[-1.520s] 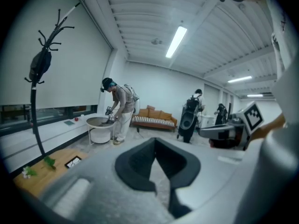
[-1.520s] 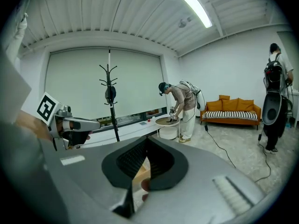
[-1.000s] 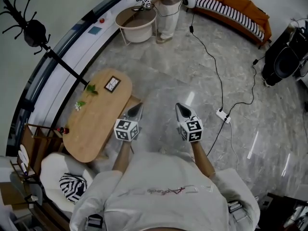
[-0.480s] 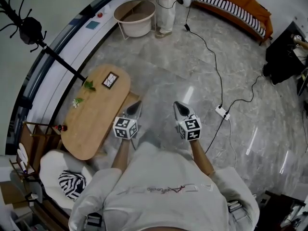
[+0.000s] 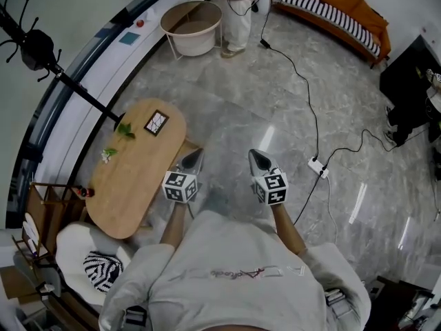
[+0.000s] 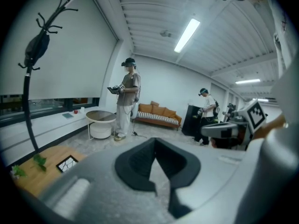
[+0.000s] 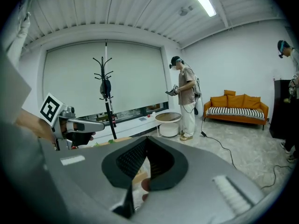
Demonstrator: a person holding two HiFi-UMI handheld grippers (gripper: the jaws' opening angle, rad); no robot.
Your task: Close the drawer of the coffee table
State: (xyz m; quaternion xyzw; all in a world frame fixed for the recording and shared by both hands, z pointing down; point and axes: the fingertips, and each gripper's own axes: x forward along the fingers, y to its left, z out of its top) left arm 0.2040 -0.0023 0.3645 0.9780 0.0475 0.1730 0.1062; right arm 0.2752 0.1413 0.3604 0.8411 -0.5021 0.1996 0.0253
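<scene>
While left hand-held gripper [image 5: 198, 154], right hand-held gripper [image 5: 254, 154] closed: oval wooden table [image 5: 136, 174], drawer [image 5: 185, 145] out.

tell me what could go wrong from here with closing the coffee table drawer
1. The drawer juts from the side of the coffee table. An off-centre push from the left gripper, whose fingers are shut to a narrow point, could skew or jam it.
2. A hard shove might shake the small frame and the sprigs on the tabletop.
3. The power strip lies low near the person's right side, so a sidestep could catch it.
</scene>
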